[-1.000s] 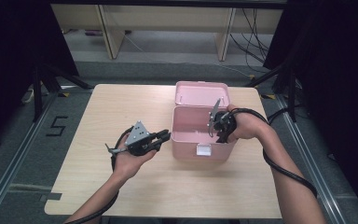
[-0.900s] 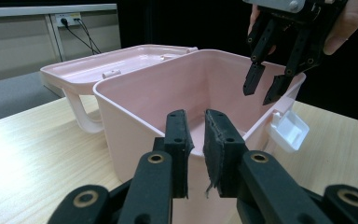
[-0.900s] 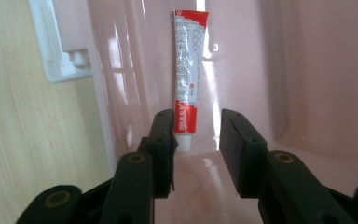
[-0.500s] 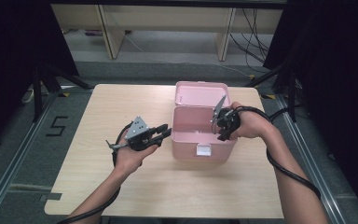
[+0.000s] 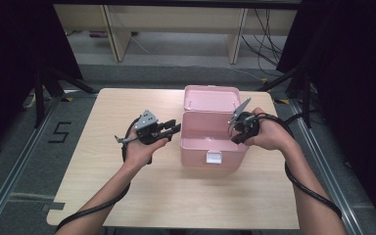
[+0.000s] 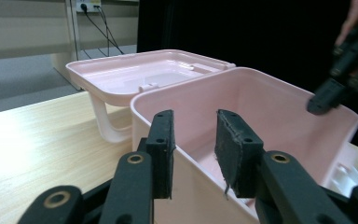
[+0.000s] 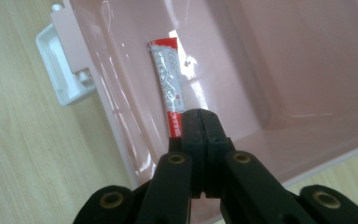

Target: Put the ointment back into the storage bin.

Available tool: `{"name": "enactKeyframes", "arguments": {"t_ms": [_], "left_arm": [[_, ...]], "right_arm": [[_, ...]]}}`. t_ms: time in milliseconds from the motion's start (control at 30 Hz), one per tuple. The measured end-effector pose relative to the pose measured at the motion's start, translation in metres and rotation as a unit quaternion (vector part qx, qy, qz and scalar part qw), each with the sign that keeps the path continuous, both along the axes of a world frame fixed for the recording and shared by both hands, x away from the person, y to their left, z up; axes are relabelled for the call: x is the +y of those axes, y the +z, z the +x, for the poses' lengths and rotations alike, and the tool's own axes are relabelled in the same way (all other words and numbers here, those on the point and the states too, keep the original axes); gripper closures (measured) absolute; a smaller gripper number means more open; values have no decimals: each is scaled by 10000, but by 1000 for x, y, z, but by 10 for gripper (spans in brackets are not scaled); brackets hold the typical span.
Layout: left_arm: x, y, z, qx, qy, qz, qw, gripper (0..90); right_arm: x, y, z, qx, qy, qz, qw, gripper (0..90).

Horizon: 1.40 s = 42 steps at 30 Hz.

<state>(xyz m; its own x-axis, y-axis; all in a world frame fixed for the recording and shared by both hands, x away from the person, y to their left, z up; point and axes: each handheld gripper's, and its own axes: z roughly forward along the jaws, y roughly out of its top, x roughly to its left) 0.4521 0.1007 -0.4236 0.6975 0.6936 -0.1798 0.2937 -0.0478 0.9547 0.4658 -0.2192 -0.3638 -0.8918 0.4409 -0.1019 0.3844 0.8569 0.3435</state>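
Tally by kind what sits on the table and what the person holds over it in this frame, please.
Pink box with its lid folded back: 1
Red and white tube inside the box: 1
Handheld grippers: 2, the left gripper and the right gripper
Total: 4

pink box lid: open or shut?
Open. The lid is swung back flat behind the pink box; a red-and-white tube lies inside.
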Motion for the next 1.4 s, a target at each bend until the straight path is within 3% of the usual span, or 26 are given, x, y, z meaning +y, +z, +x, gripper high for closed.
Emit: {"name": "enactKeyframes", "arguments": {"t_ms": [67,100,200,333,433,567,667,700,767,800,867,1000,1133,1233,1300,1333,1367,1400], "left_arm": [[0,2,6,69,58,-19,10000,694],[0,3,8,83,66,-28,9999,705],[-2,7,9,110,35,-13,9999,758],[-10,8,-1,121,-180,44,9998,810],[-14,7,-14,74,-330,131,9993,845],[-20,2,-29,107,-513,188,9985,891],[-22,-3,-38,116,-573,237,9980,895],[-22,-4,-41,112,-582,294,9978,895],[-23,-8,-45,138,-614,286,9976,896],[-24,-10,-46,134,-628,281,9975,896],[-25,-12,-48,66,-670,246,9974,895],[-26,-14,-51,-123,-629,268,9976,895],[-26,-17,-52,-138,-581,203,9980,895],[-26,-18,-53,-154,-583,175,9980,894],[-27,-18,-53,-168,-586,171,9980,894],[-27,-18,-53,-178,-595,158,9979,894],[-28,-19,-53,-182,-601,147,9979,893],[-28,-19,-54,-172,-600,127,9980,894]], "right_arm": [[-3,-1,-3,40,-234,67,9997,900],[-5,-2,-2,1,-173,104,9998,900],[-11,-3,-4,2,-412,277,9988,900],[-20,-3,0,-173,-760,506,9957,900],[-27,1,6,-332,-1111,725,9906,900],[-34,11,16,-444,-1822,1014,9770,862],[-41,16,30,-775,-2316,1267,9614,853],[-44,16,35,-825,-2436,1312,9574,843],[-46,15,44,-794,-2809,1456,9453,835],[-48,15,49,-800,-2836,1438,9447,832],[-48,14,59,-830,-3012,1412,9394,827],[-45,11,76,-928,-3433,1496,9226,782],[-38,10,88,-1022,-3611,1562,9136,767],[-36,7,99,-1147,-3627,1515,9123,743],[-35,5,106,-1120,-3700,1534,9094,738],[-33,4,109,-1059,-3808,1564,9052,738],[-34,3,113,-1103,-3784,1533,9061,738],[-34,1,116,-1092,-3838,1604,9028,738]]}}
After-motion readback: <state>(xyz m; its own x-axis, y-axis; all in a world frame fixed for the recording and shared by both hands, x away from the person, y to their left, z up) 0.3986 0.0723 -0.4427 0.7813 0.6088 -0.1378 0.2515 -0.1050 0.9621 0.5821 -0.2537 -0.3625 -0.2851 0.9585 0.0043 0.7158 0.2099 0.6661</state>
